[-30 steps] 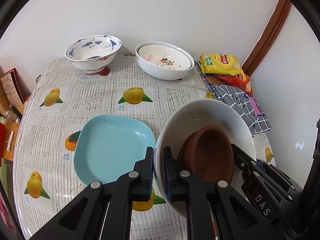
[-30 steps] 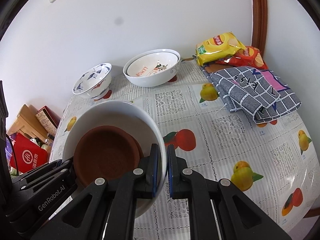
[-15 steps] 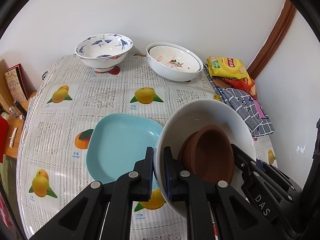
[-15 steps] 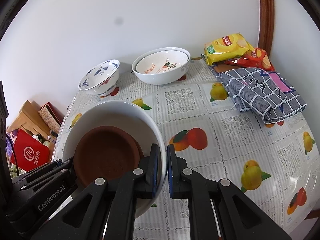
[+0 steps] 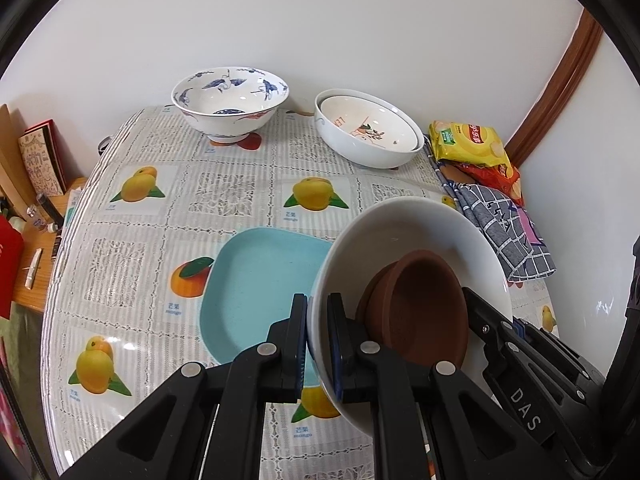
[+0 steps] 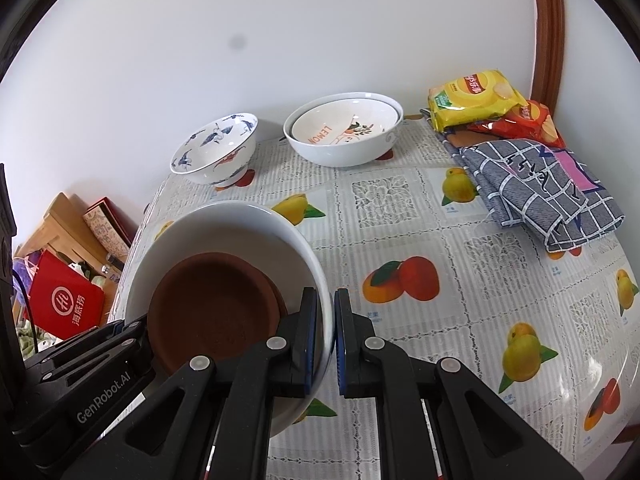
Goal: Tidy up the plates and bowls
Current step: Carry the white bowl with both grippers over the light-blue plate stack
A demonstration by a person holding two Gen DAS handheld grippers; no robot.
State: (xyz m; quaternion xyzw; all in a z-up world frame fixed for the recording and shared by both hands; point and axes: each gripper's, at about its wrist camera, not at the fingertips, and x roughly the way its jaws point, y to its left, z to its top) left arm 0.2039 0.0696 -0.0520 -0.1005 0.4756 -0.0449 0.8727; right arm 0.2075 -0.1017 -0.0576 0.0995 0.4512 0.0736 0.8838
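**White bowl carried by both grippers, sorting about half done**

White and plain, the big bowl [image 5: 404, 236] hangs tilted above the near side of the table [image 5: 224, 196], held from both sides. The left gripper [image 5: 318, 344] pinches its rim on one side, the right gripper [image 6: 326, 340] pinches the opposite side, each with one pad inside the bowl and one outside. A brown dish [image 5: 420, 308] lies nested inside and has slid toward the low side.

Done so far, as things lie: the brown dish sits in the white bowl, and at the far edge a lemon bowl [image 5: 366, 124] sits inside a larger white one.

Left to do, as I judge it: the carried pair has not been set down. The blue plate [image 5: 256, 280] lies alone just beside and partly under the held bowl, and the crane bowl [image 5: 230, 100] stands alone by the wall. Snack bags [image 6: 476, 98] and a checked cloth [image 6: 536, 184] lie on the right edge, well apart from the dishes.
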